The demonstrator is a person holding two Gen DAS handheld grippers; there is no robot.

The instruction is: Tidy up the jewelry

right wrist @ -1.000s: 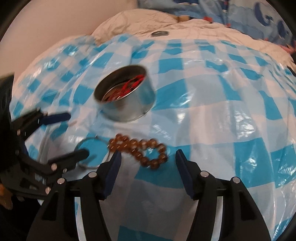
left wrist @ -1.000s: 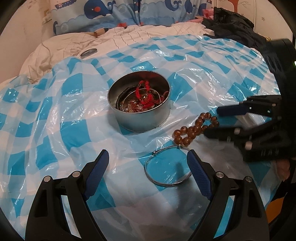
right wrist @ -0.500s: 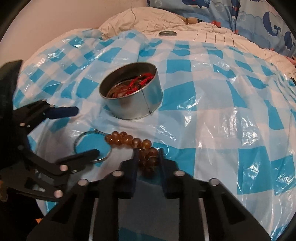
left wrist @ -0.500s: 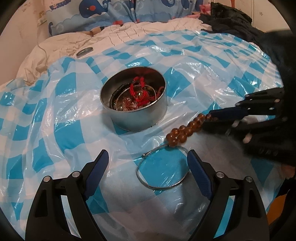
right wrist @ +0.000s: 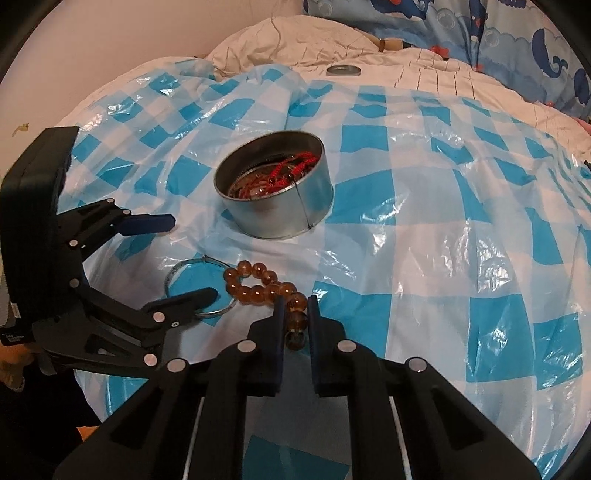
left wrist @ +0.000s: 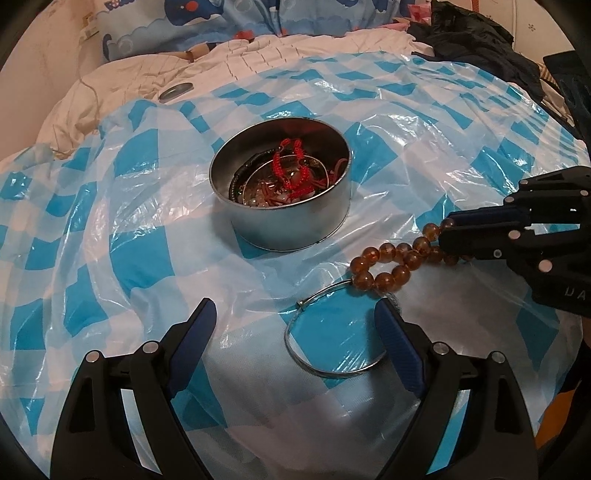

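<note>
An amber bead bracelet (left wrist: 384, 266) lies on the blue-checked plastic sheet (left wrist: 110, 240), one end touching a thin silver bangle (left wrist: 332, 374). My right gripper (right wrist: 296, 301) has its pads around the bracelet's (right wrist: 258, 288) near end; the jaws are easing open slightly, but the beads remain pinched between them. It comes in from the right edge of the left wrist view (left wrist: 447, 232). My left gripper (left wrist: 293, 308) stands wide open low over the bangle (right wrist: 168, 280), holding nothing. Behind them a round metal tin (left wrist: 291, 229) holds red cord (left wrist: 291, 173) and other jewelry.
The sheet covers a soft, wrinkled bed. On the cream quilt at the back lies a small metal ring (left wrist: 176, 92), with a whale-print pillow (left wrist: 221, 22) behind it. Dark clothing (left wrist: 480, 48) is piled at the back right.
The right gripper's jaws have closed around the bracelet's near end, bunching and dragging the beads a little toward it. The left gripper has stayed open over the bangle.
</note>
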